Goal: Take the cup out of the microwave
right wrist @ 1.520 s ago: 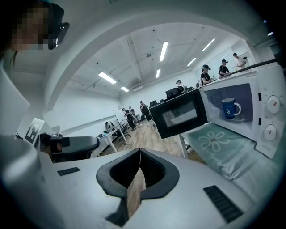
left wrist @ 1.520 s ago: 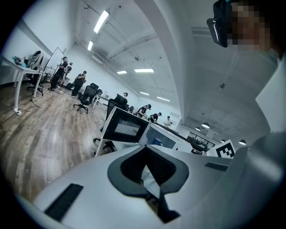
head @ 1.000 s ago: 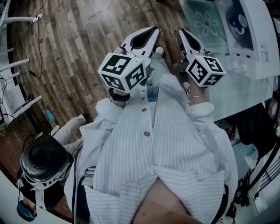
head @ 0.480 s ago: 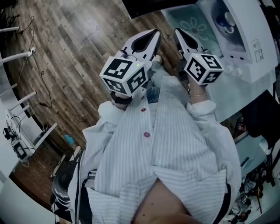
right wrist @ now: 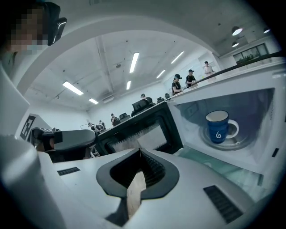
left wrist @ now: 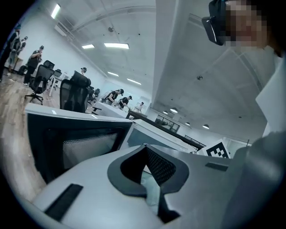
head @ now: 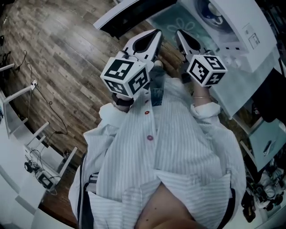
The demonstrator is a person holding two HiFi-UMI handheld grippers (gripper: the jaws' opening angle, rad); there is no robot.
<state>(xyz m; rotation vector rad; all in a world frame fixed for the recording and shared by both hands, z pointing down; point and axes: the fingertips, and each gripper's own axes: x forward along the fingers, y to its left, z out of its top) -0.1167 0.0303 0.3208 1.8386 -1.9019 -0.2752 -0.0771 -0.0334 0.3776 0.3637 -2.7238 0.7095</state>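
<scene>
A blue cup (right wrist: 218,126) with a white handle stands on the glass turntable (right wrist: 232,142) inside the white microwave (head: 243,31). In the head view the cup (head: 210,9) shows at the top edge. The dark microwave door (head: 132,15) hangs open to the left, also seen in both gripper views (right wrist: 134,129) (left wrist: 76,138). My right gripper (right wrist: 140,150) is shut and empty, short of the opening, with the cup off to its right. My left gripper (left wrist: 145,146) is shut and empty too, in front of the open door. Both grippers (head: 156,33) (head: 178,33) are held side by side at chest height.
The microwave sits on a table with a pale green flowered cloth (head: 172,24). Wooden floor (head: 67,58) spreads to the left, with white frames and cables (head: 31,89) along its edge. Office chairs (left wrist: 73,91) and people (right wrist: 183,80) are far behind.
Both grippers have swung together toward the microwave. In the head view the microwave has slid left and its open door has come into view at the top. Both jaws stay closed.
</scene>
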